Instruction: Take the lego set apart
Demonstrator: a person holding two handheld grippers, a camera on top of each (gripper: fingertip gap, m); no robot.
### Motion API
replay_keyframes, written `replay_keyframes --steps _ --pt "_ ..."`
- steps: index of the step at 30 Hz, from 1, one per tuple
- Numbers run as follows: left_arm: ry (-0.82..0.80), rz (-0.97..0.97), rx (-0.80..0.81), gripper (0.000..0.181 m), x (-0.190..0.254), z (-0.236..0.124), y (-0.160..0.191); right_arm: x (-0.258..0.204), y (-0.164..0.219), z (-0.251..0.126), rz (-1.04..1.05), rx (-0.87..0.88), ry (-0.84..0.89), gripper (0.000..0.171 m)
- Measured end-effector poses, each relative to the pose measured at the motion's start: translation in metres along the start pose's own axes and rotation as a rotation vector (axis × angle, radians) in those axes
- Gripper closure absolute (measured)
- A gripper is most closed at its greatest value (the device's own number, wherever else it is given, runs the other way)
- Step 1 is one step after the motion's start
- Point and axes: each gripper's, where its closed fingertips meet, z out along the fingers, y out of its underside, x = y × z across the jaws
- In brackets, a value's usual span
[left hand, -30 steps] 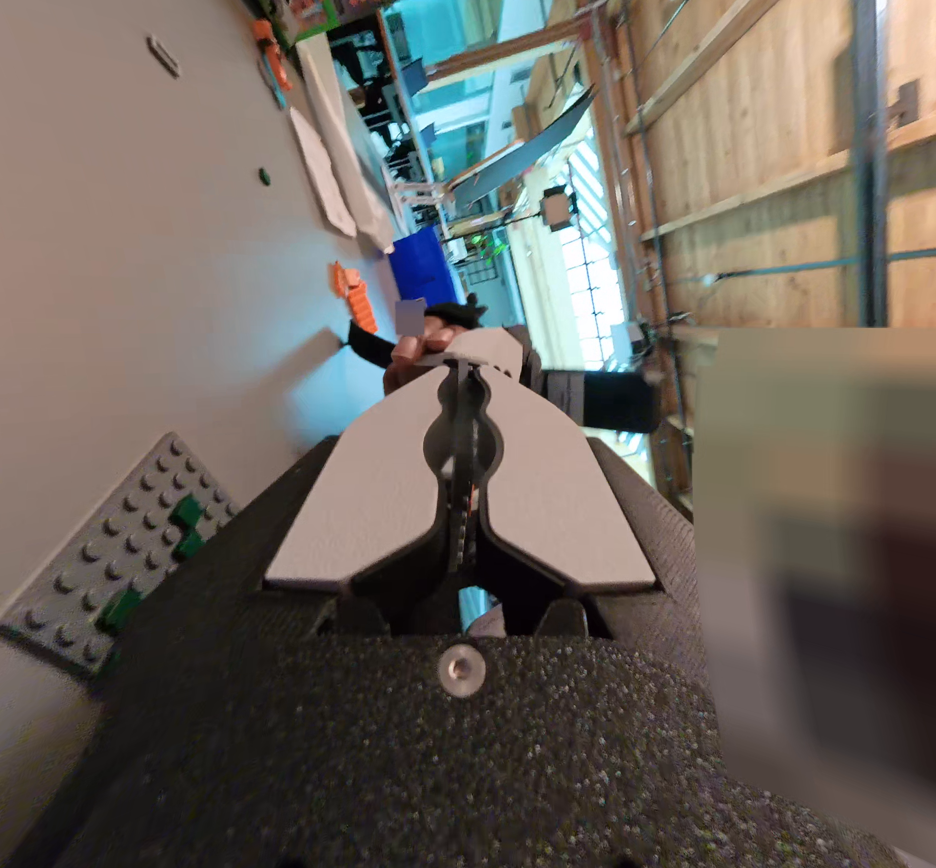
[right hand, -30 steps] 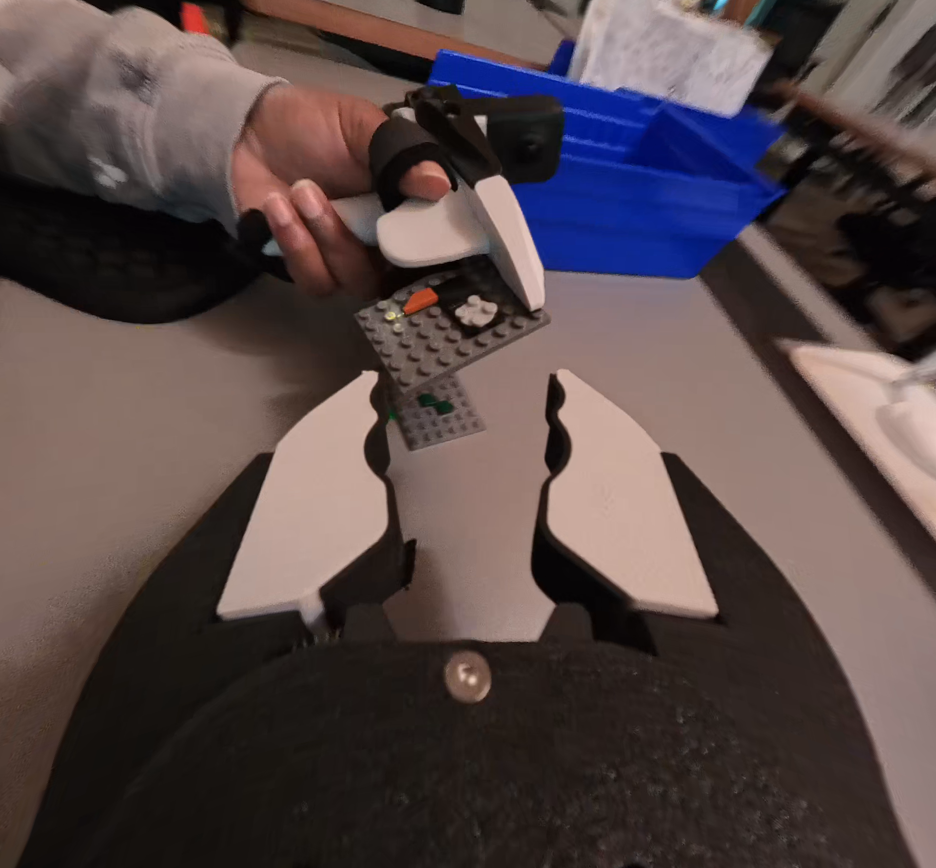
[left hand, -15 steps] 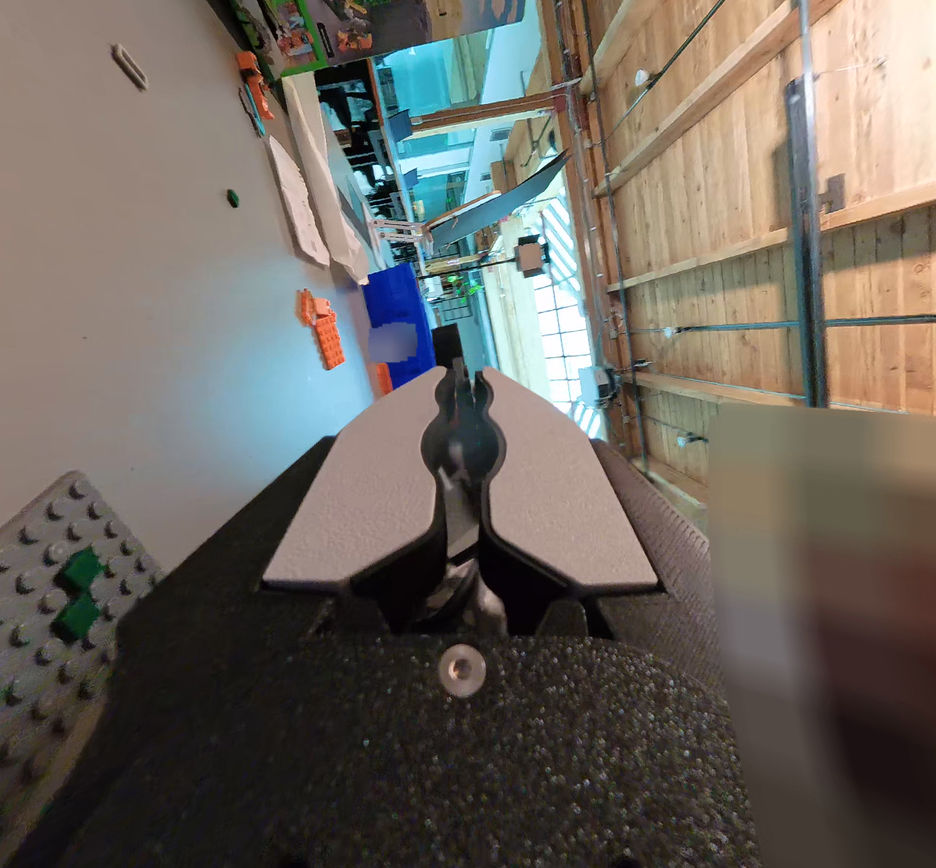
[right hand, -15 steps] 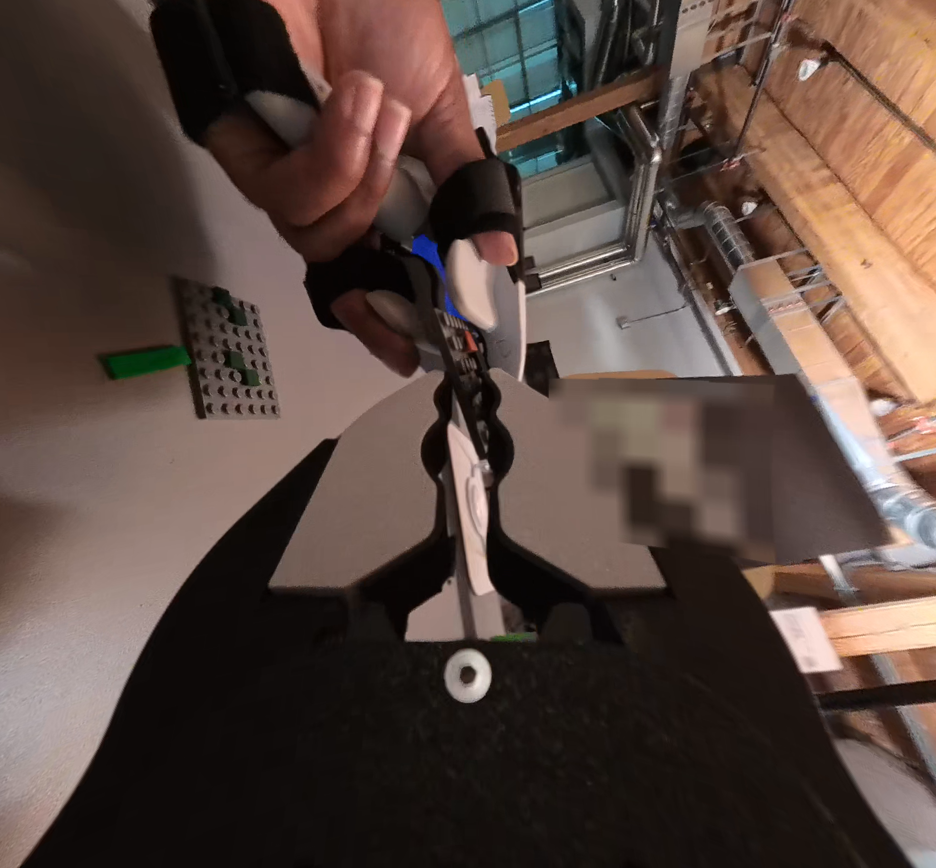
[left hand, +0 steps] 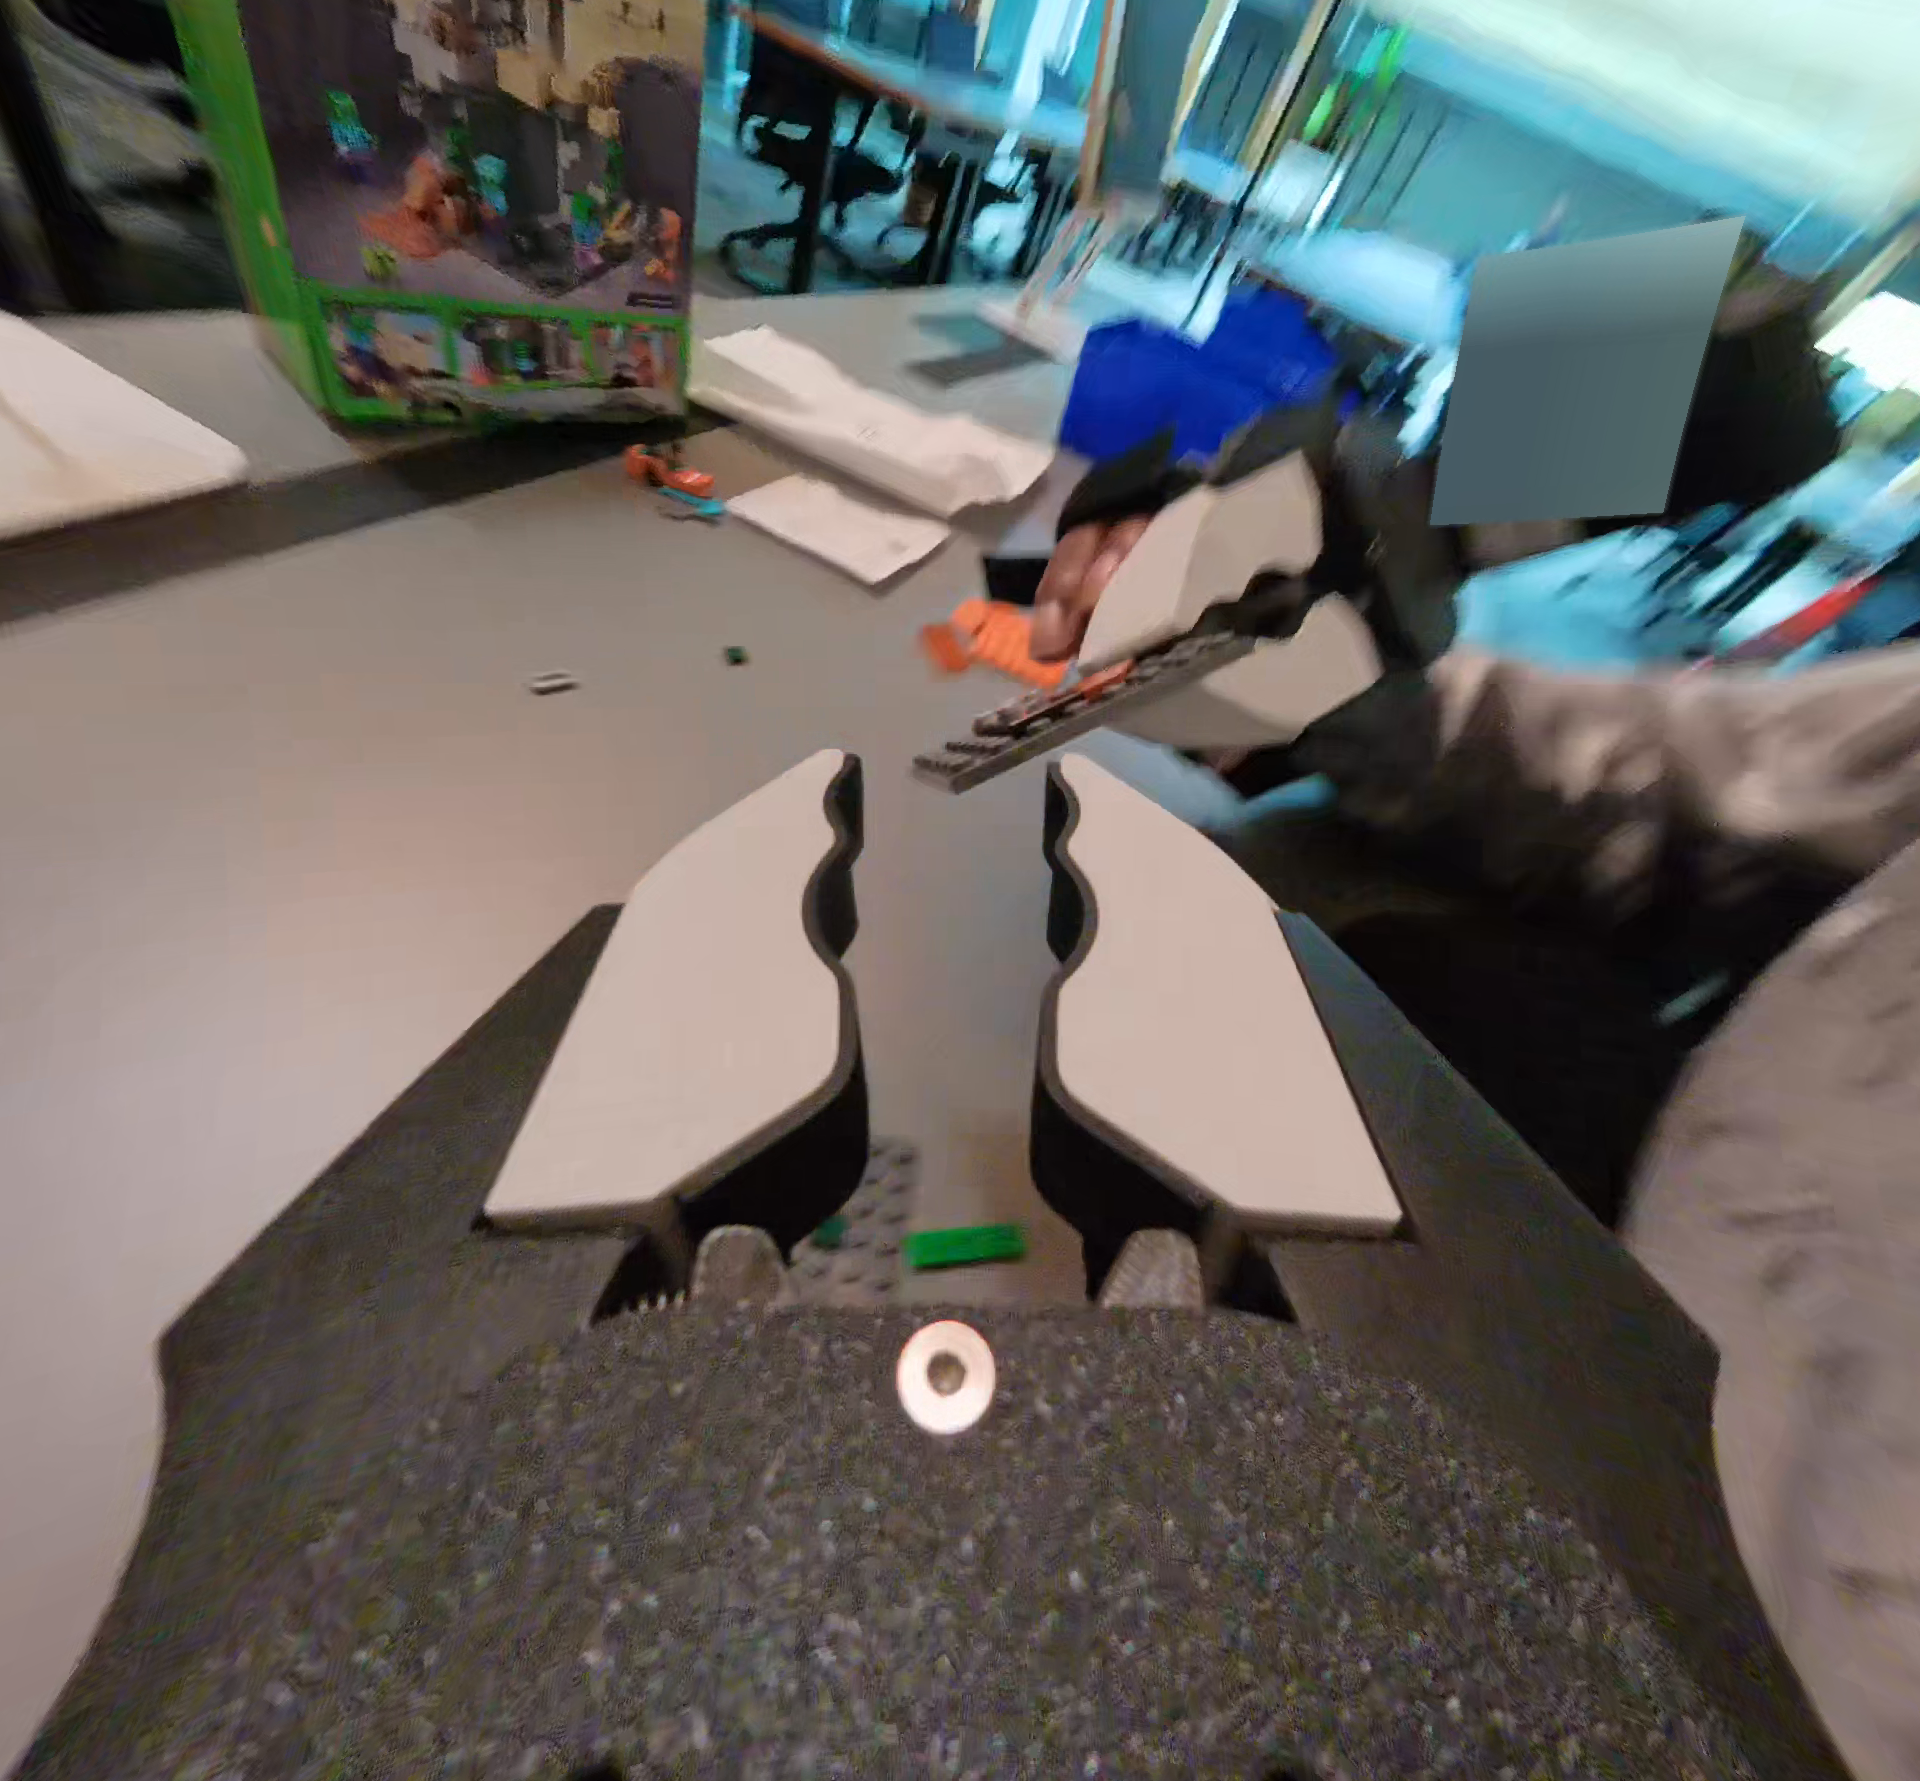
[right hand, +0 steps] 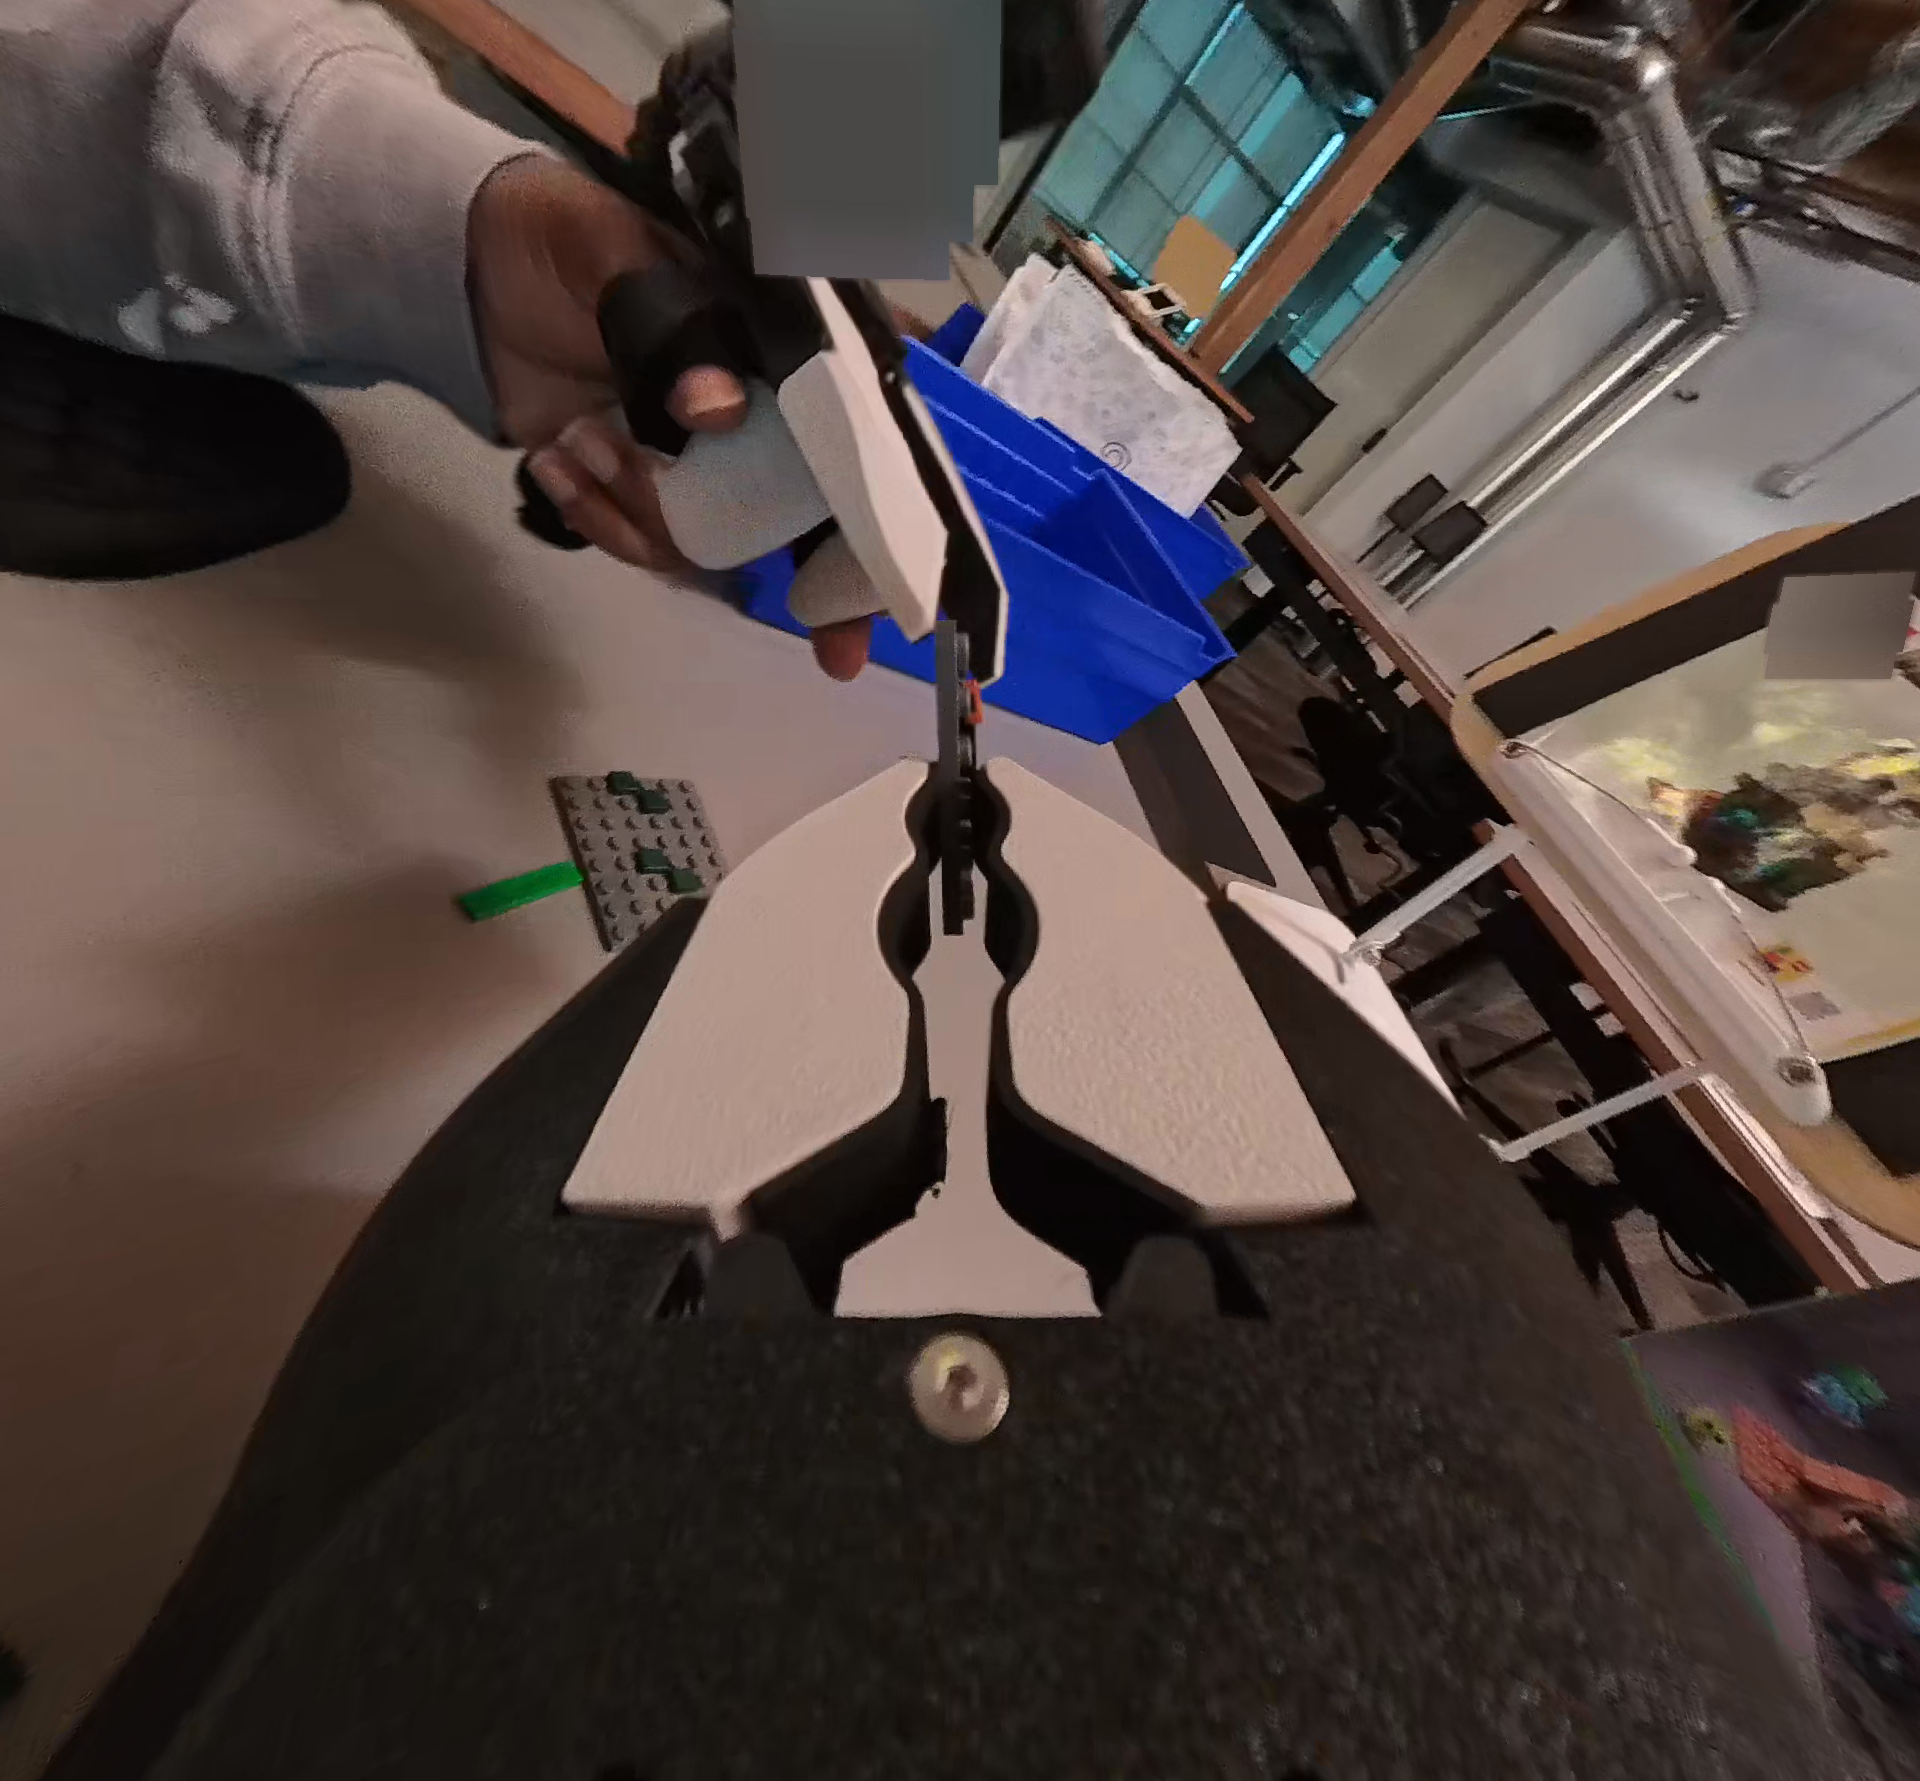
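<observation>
My right gripper (right hand: 956, 775) is shut on the edge of a dark grey lego plate (right hand: 950, 703) and holds it in the air, edge-on to the camera. An orange piece (right hand: 975, 703) sits on the plate. My left gripper (left hand: 951, 775) is open and empty, its fingertips just short of the plate's free end (left hand: 997, 755). The left wrist view shows the right gripper (left hand: 1122, 692) clamped on that plate. A second grey plate (right hand: 639, 853) with green pieces lies on the table next to a green tile (right hand: 520, 890).
A blue bin (right hand: 1091, 588) stands behind the grippers. A lego box (left hand: 457, 142), paper sheets (left hand: 862, 443), orange pieces (left hand: 987, 645) and a few small loose pieces (left hand: 551, 684) lie on the grey table (left hand: 312, 796). A person's grey sleeve (left hand: 1662, 796) is at the right. My hands' fingertips stand some 4 cm from each other. From either gripper's tips it is about 15 cm to the green tile (right hand: 520, 890). Seen from the left wrist view (left hand: 965, 1246) as well.
My right gripper closed on the dark grey plate that the left gripper held. My left gripper then opened, let go of it and backed off a little.
</observation>
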Motion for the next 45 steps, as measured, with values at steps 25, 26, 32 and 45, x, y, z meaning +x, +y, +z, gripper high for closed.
replay_keyframes --steps 25,26,32,45 --pt "-0.337 0.969 -0.254 0.176 0.003 0.024 0.044 -0.030 -0.009 -0.033 0.329 -0.155 -0.476 0.141" --pt "-0.333 0.982 -0.263 0.176 0.003 0.025 0.046 -0.030 -0.009 -0.034 0.334 -0.156 -0.482 0.141" --pt "-0.372 1.131 -0.323 0.176 0.002 0.028 0.053 -0.031 0.002 -0.028 0.377 -0.228 -0.471 0.141" --pt "-0.211 1.181 -0.369 0.176 0.014 0.026 0.069 -0.042 0.017 -0.026 0.333 -0.236 -0.509 0.152"
